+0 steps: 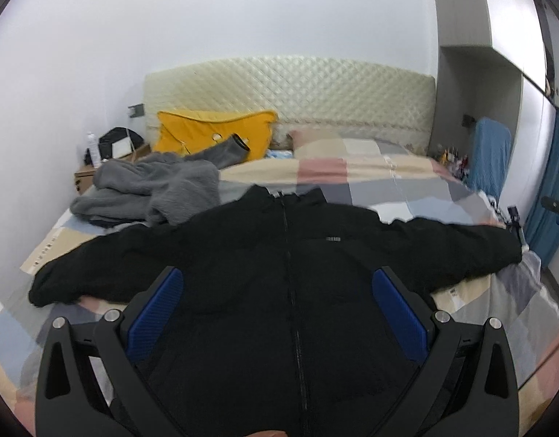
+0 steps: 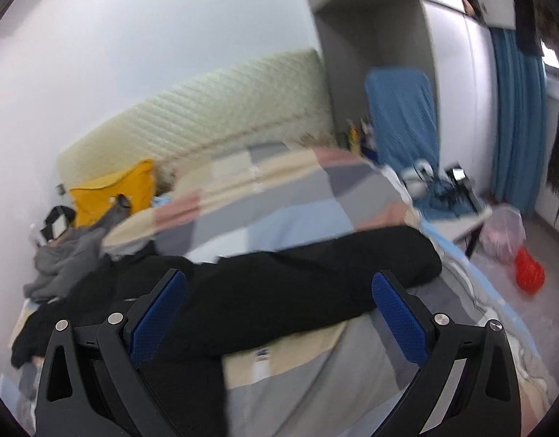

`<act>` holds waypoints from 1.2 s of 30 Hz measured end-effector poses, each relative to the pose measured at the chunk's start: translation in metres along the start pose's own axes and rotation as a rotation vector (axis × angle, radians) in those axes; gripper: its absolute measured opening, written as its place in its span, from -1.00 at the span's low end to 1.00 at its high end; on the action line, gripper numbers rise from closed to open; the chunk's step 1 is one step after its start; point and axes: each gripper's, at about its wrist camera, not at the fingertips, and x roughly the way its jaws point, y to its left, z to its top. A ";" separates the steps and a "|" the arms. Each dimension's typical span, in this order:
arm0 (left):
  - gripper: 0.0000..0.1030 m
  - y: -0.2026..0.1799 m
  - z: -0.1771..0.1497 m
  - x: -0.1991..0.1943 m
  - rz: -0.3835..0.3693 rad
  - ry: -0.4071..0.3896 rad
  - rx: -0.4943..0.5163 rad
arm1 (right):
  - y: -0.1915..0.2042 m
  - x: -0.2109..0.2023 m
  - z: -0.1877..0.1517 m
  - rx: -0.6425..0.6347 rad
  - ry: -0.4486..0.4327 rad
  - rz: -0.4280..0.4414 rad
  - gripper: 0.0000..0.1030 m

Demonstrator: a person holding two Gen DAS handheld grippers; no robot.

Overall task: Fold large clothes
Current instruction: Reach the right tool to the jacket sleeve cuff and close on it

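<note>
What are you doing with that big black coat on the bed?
A person holds a grabbing tool in each hand and is about to fold the black zip-up jacket. It lies flat on the patchwork quilt, front up, zipped, sleeves spread wide. The left tool hovers open above the jacket's middle. The right tool hovers open near one sleeve. Neither grips anything yet. A crumpled fluffy grey garment lies beside the jacket.

We lose the jacket [image 1: 279, 309] hem below the left tongs [image 1: 277, 291], cut by the frame edge. Right wrist pic is blurred w/ motion, esp. the bedside clutter [image 2: 356, 134] beyond the right tongs [image 2: 279, 293]. Chest label [image 1: 333, 239] text too small to read.
</note>
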 end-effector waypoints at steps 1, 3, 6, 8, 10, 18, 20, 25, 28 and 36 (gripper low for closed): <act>1.00 0.000 -0.004 0.011 0.000 0.015 0.004 | -0.009 0.014 -0.001 0.017 0.018 -0.003 0.90; 1.00 0.002 -0.012 0.031 0.003 0.053 -0.005 | -0.033 0.045 -0.004 0.053 0.042 -0.031 0.87; 1.00 0.010 -0.024 0.056 0.010 0.101 -0.025 | -0.078 0.091 -0.012 0.145 0.062 -0.076 0.86; 1.00 0.014 -0.033 0.071 0.021 0.126 -0.032 | -0.110 0.121 -0.021 0.231 0.087 -0.107 0.77; 1.00 0.019 -0.041 0.085 0.050 0.154 -0.033 | -0.145 0.148 -0.035 0.369 0.105 -0.130 0.67; 1.00 0.033 -0.071 0.122 0.079 0.200 -0.097 | -0.188 0.198 -0.078 0.614 0.004 -0.167 0.64; 1.00 0.032 -0.077 0.131 0.077 0.237 -0.088 | -0.188 0.201 -0.072 0.631 -0.060 -0.168 0.65; 1.00 0.033 -0.082 0.135 0.070 0.262 -0.095 | -0.194 0.218 -0.053 0.641 -0.117 -0.169 0.49; 1.00 0.032 -0.082 0.134 0.056 0.274 -0.087 | -0.192 0.220 -0.043 0.617 -0.118 -0.159 -0.52; 1.00 0.036 -0.089 0.142 0.050 0.317 -0.069 | -0.172 0.175 -0.001 0.506 -0.193 -0.196 -0.83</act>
